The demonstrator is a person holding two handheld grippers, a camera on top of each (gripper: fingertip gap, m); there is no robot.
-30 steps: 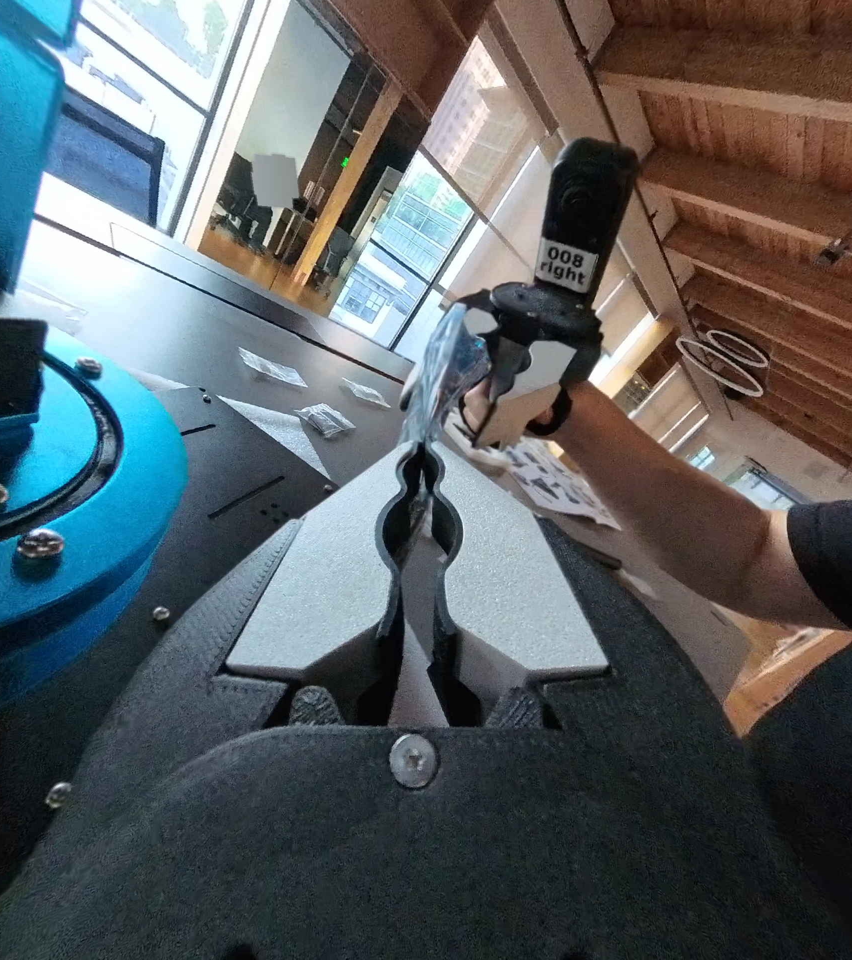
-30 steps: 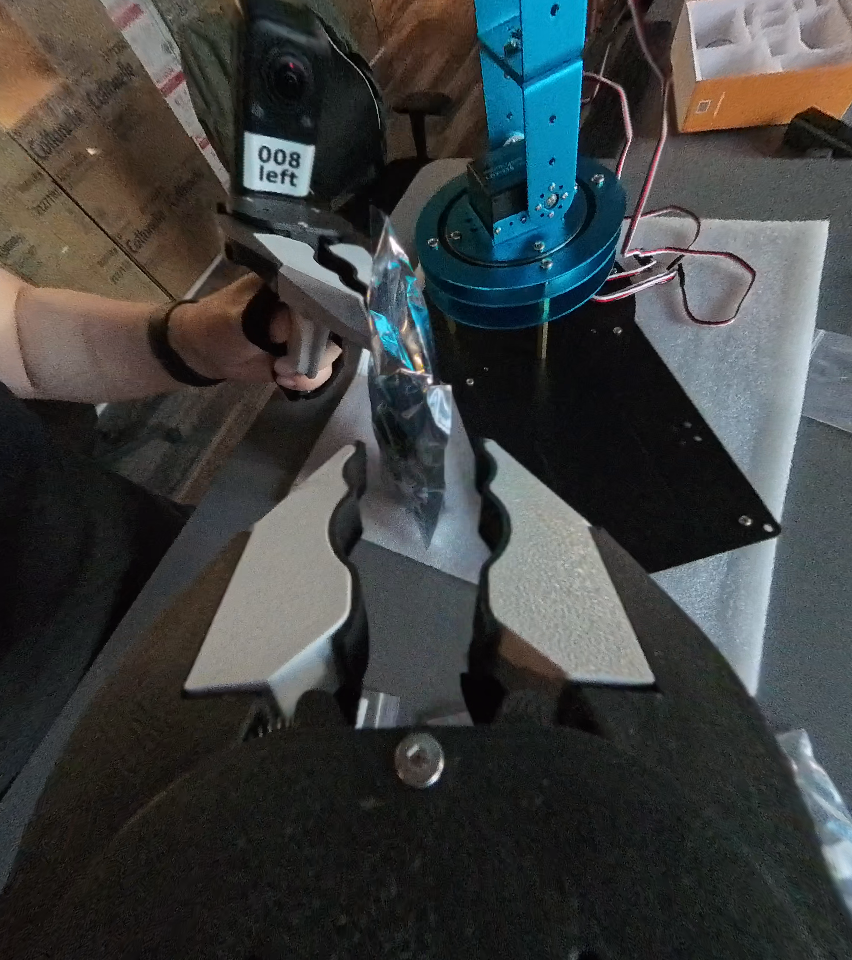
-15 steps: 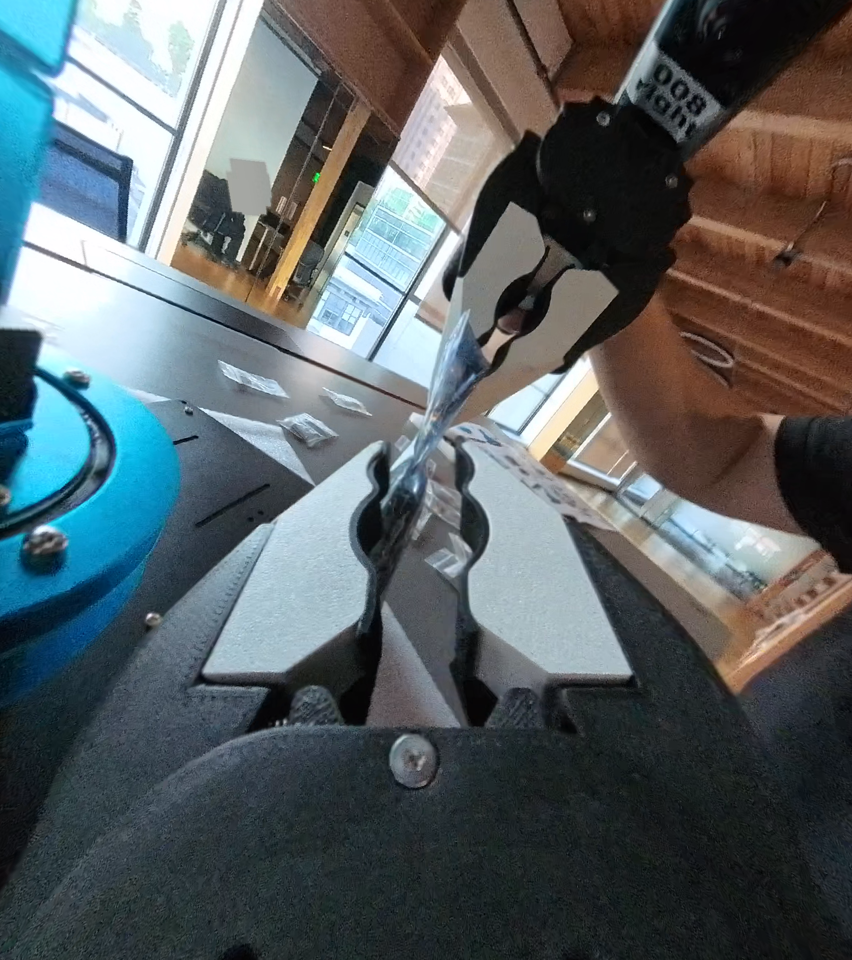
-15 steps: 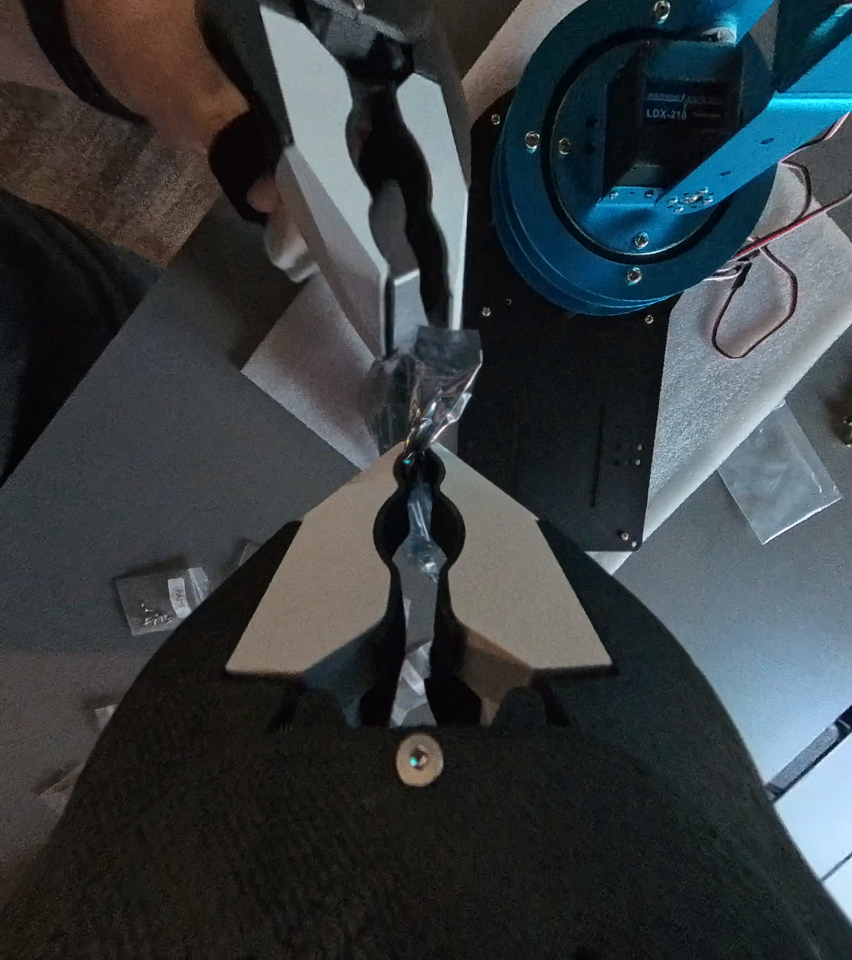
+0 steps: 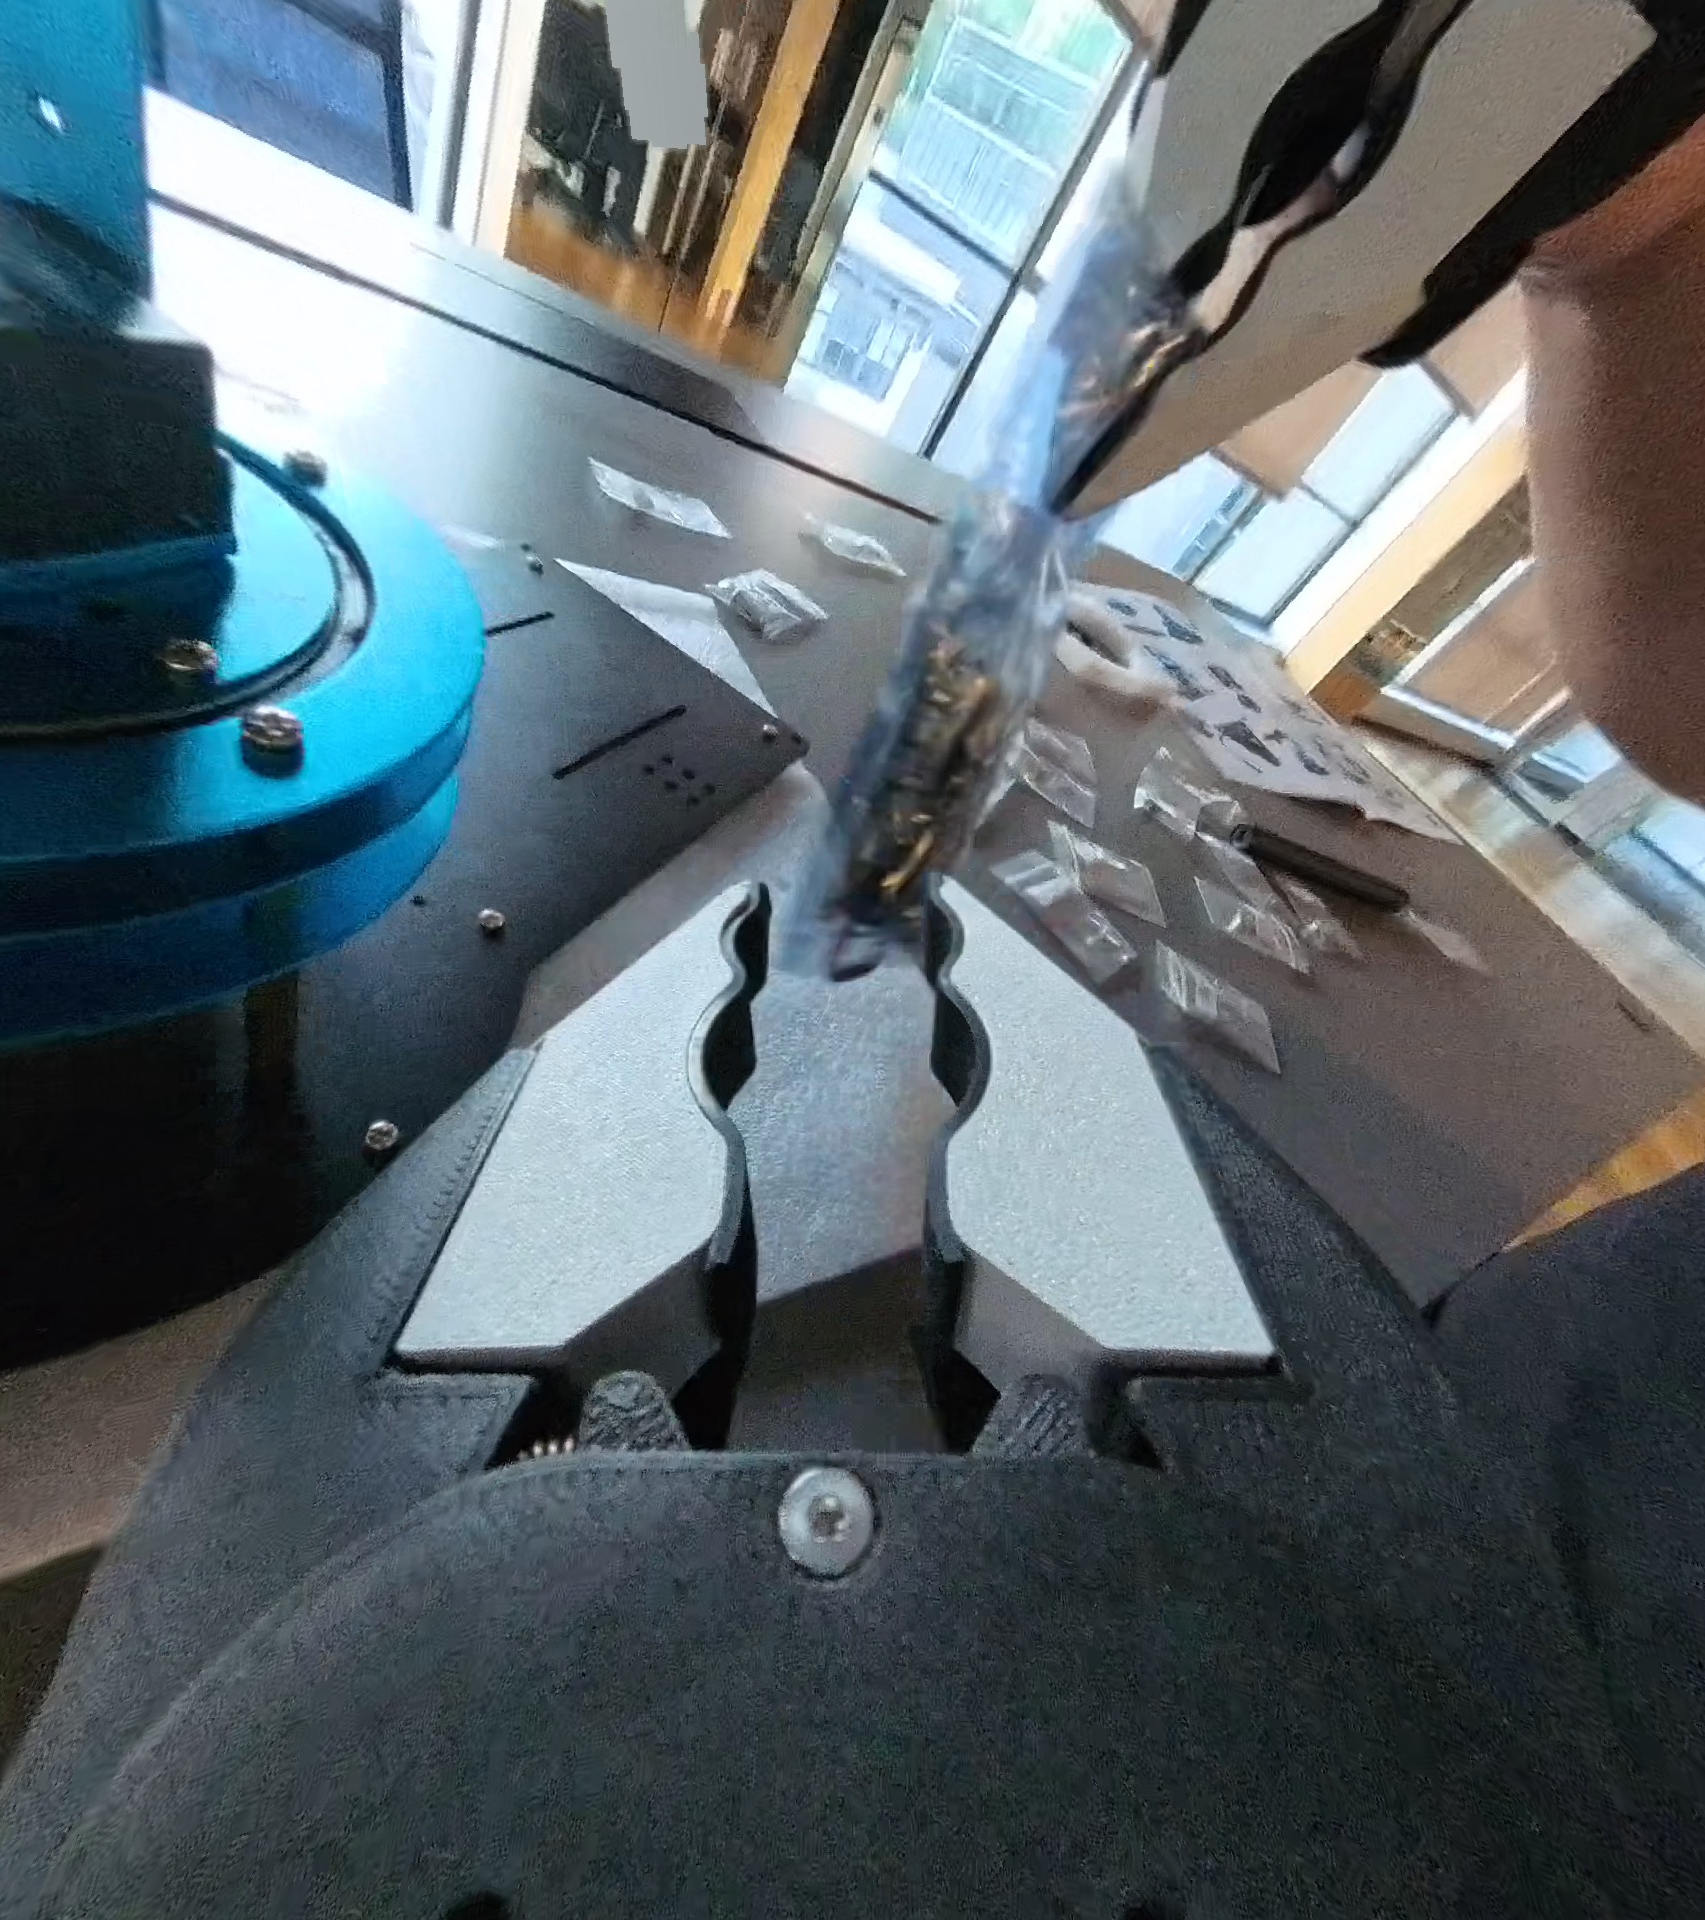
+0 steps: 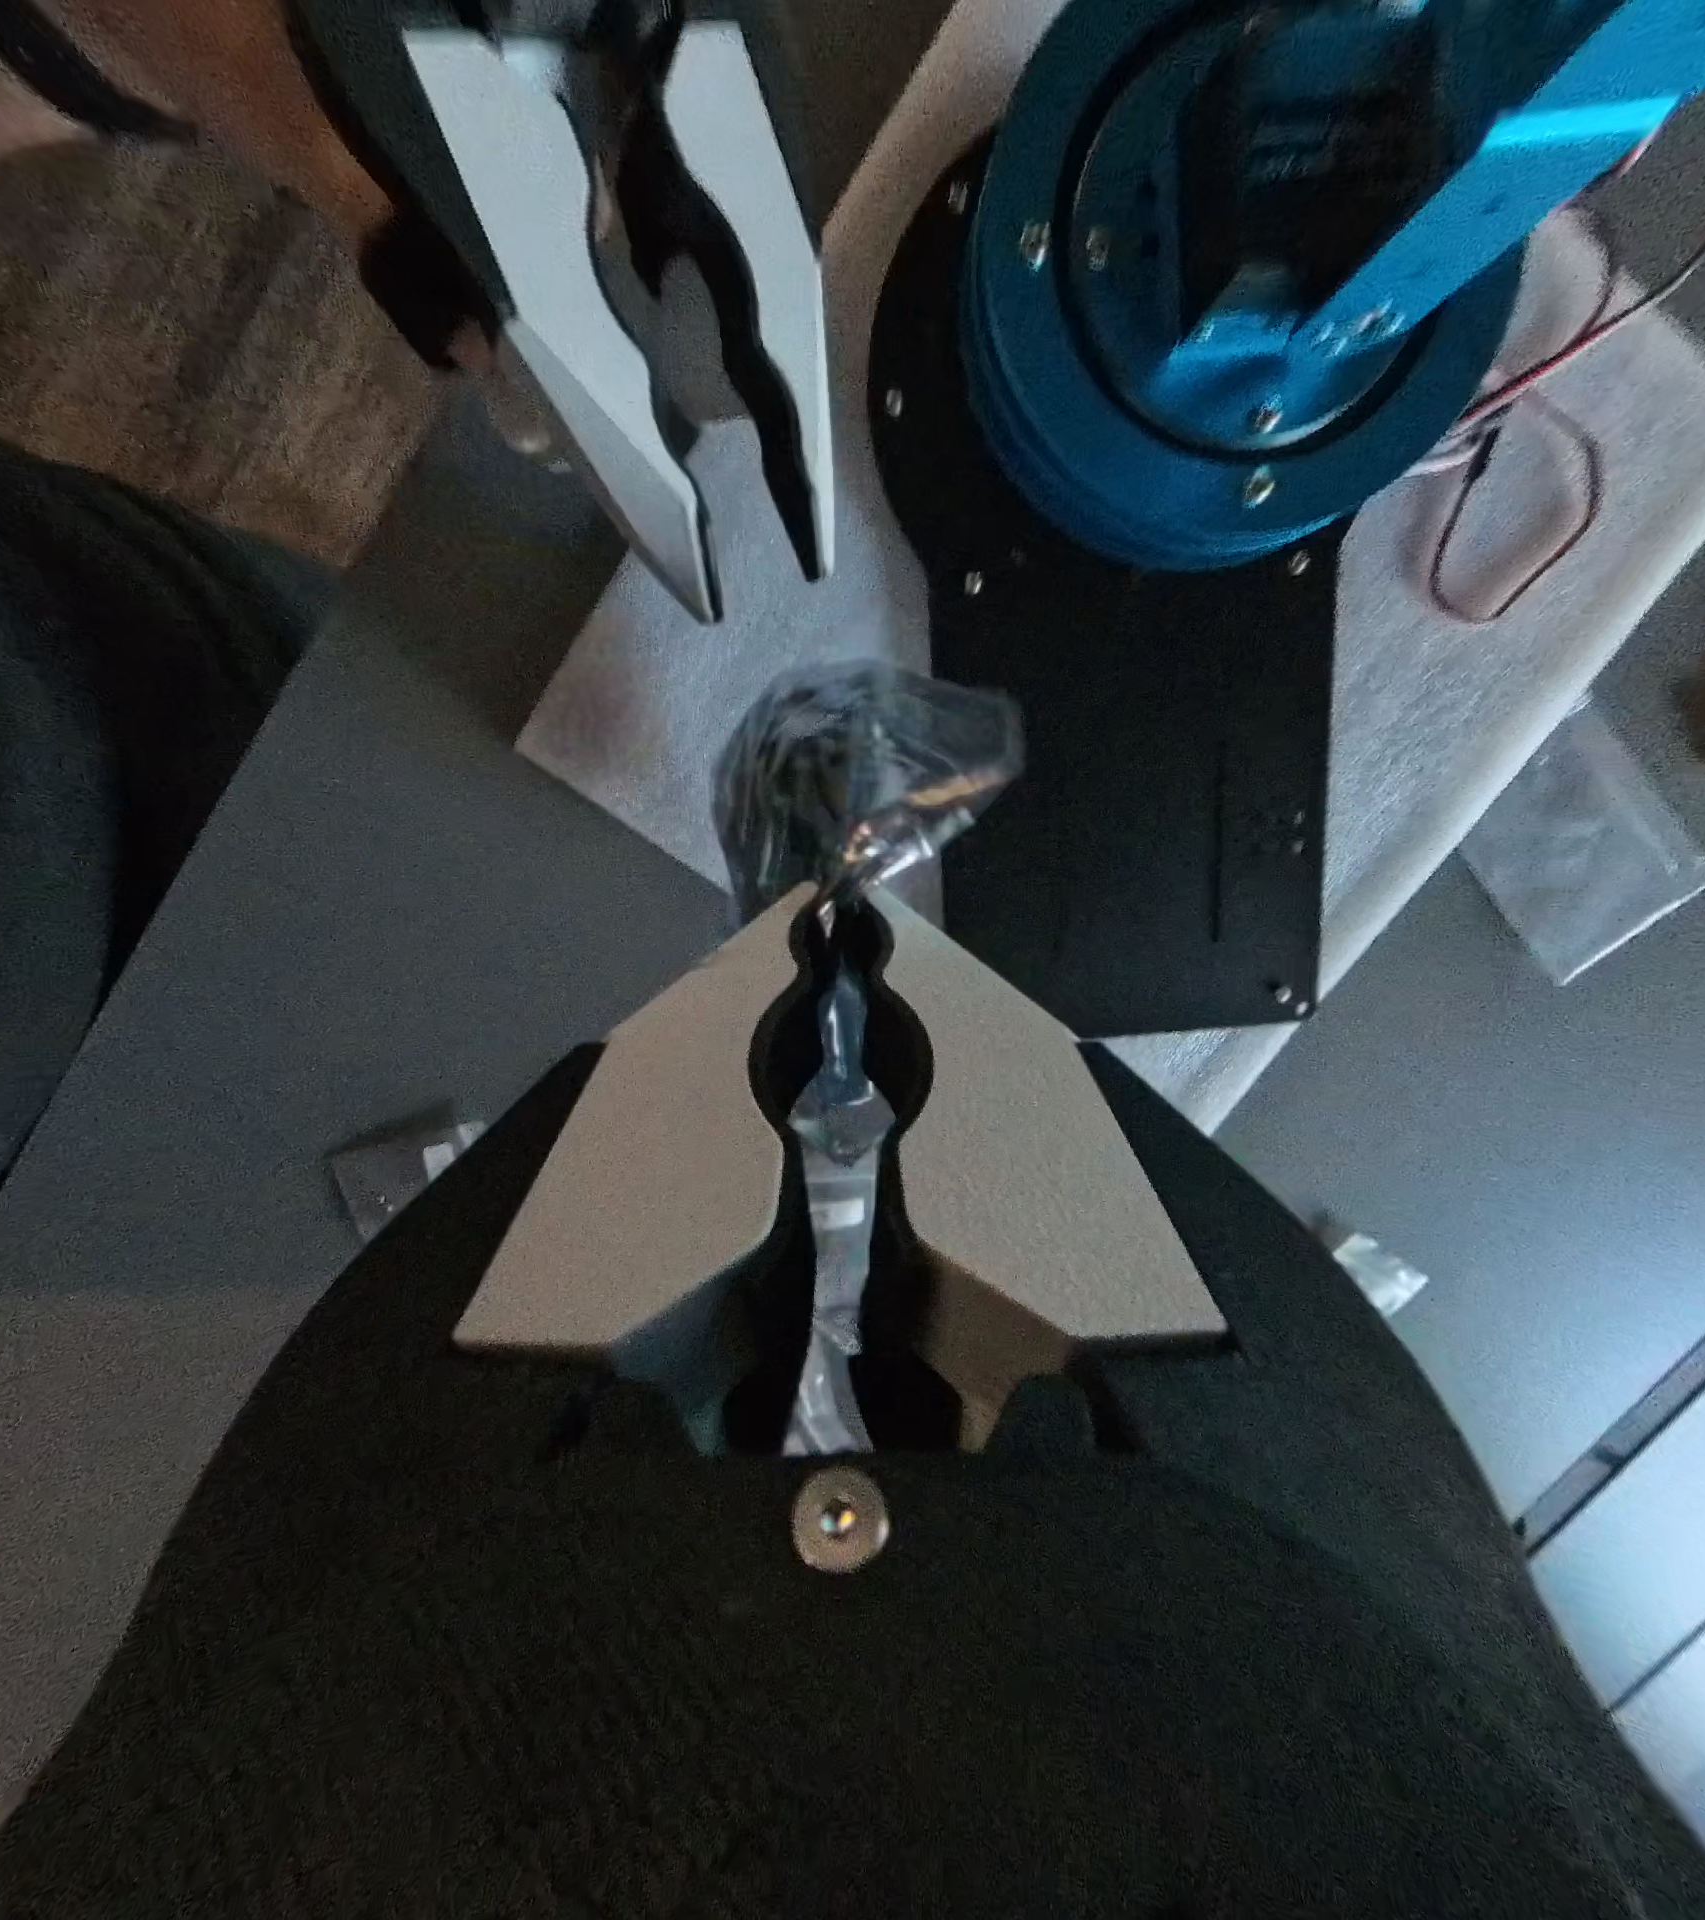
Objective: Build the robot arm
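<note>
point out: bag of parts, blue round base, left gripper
bag of parts [image 6: 858,769], right wrist view, on the bulging body below the pinched neck.
blue round base [image 5: 204,748], left wrist view, on the top disc's rim.
left gripper [image 5: 843,935], left wrist view, gap between its open fingers.

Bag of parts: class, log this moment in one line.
right hand-held gripper: shut on bag | left hand-held gripper: open, below bag | blue base: beside

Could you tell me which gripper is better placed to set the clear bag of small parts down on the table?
The right gripper: its jaws are shut on the clear bag, which hangs from them. The left gripper is open beside it.
</note>
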